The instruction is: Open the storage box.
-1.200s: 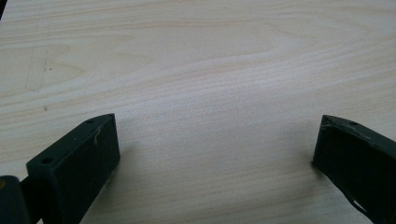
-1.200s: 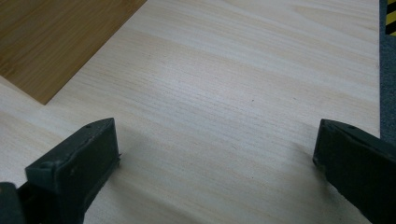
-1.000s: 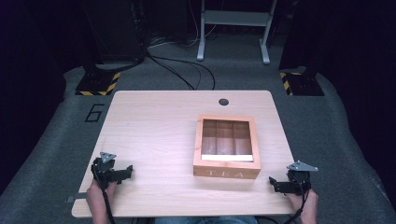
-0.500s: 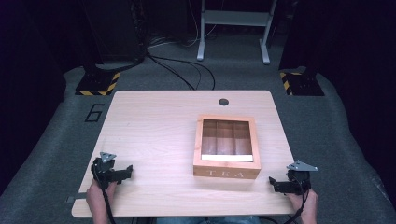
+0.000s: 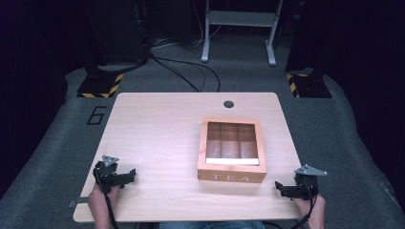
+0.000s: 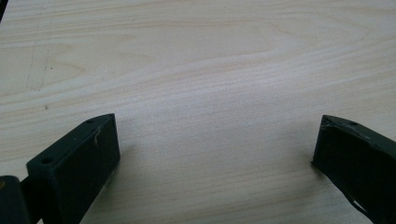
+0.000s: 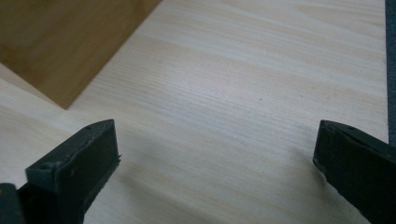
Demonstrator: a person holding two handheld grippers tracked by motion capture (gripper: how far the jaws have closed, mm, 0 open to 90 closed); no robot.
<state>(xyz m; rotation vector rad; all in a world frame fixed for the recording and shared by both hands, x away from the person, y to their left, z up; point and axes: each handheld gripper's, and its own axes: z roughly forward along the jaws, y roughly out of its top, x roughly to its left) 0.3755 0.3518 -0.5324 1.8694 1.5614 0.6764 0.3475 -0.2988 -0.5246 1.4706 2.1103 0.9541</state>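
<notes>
The left tongs (image 5: pixel 125 177) are resting low at the near left corner of the surface (image 5: pixel 157 138), held by the person's left hand (image 5: pixel 99 199). In the left gripper view, the left tongs (image 6: pixel 212 154) are standing spread wide, with nothing but bare pale wood between the jaws.

The right tongs (image 5: pixel 282 188) are sitting at the near right corner, gripped by the right hand (image 5: pixel 313 210). In the right gripper view, the right tongs (image 7: pixel 215 154) are also gaping wide and pinching nothing, with plain wood lying between the jaws.

The wooden tea box (image 5: pixel 232 149) is sitting on the surface between the two tongs and a little farther from the person than both. It is lying near the right tongs, just to their left and apart from them, and well apart from the left tongs. Its lid is showing three compartments through a window, and the front wall is reading "TEA". In the right gripper view, a brown wall of the tea box (image 7: pixel 65 42) is showing beyond the left jaw, not touching it.
</notes>
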